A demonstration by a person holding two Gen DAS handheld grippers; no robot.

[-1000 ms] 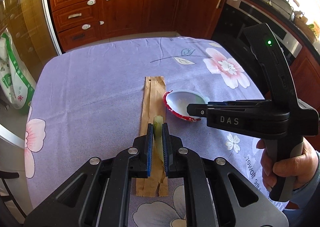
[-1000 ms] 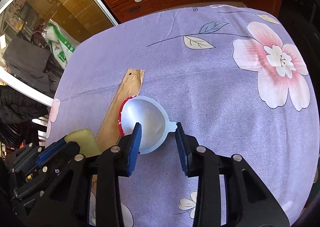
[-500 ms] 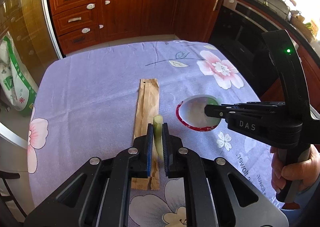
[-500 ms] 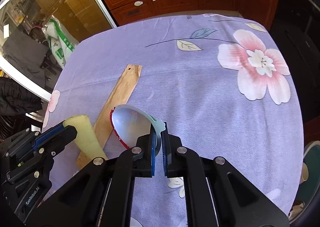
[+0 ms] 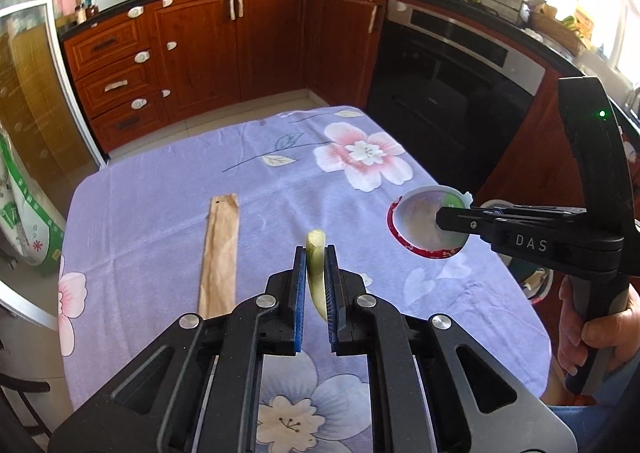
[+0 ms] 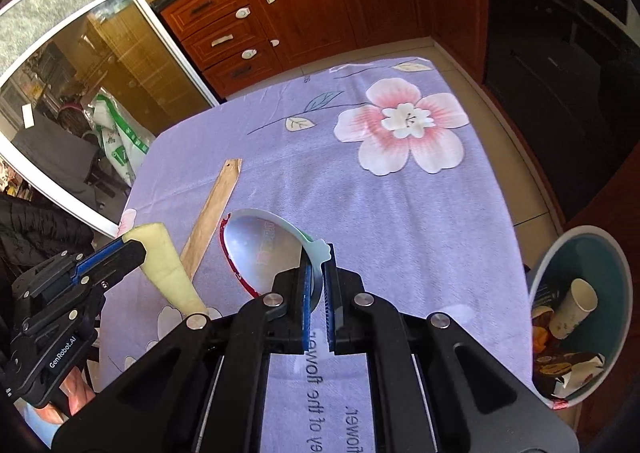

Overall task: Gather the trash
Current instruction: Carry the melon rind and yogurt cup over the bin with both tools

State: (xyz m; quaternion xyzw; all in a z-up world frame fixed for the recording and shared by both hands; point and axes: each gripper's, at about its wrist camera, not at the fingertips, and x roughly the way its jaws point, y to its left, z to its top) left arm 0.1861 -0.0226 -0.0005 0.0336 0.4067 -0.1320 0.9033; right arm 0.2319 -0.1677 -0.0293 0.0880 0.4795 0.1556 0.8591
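L gripper (image 5: 316,273): fingers clenched on pale yellow-green curved peel strip (image 5: 315,265), lifted off surface.
R gripper (image 6: 318,285): fingers clamped on white round plastic lid w/ red rim (image 6: 264,249), airborne.
Brown paper sleeve (image 5: 220,253): flat on purple floral-cloth surface (image 5: 160,205), 10 o'clock of peel.
Teal round bin (image 6: 616,265): on floor, 3 o'clock of lid.

Right claw (image 6: 316,273) closed on lid (image 6: 264,249), lifted, peel (image 5: 315,273) raised

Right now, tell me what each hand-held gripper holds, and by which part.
Left hand-held gripper: pale peel strip, pinched at mid-length. Right hand-held gripper: foil lid, clamped at its rim by the pull tab.
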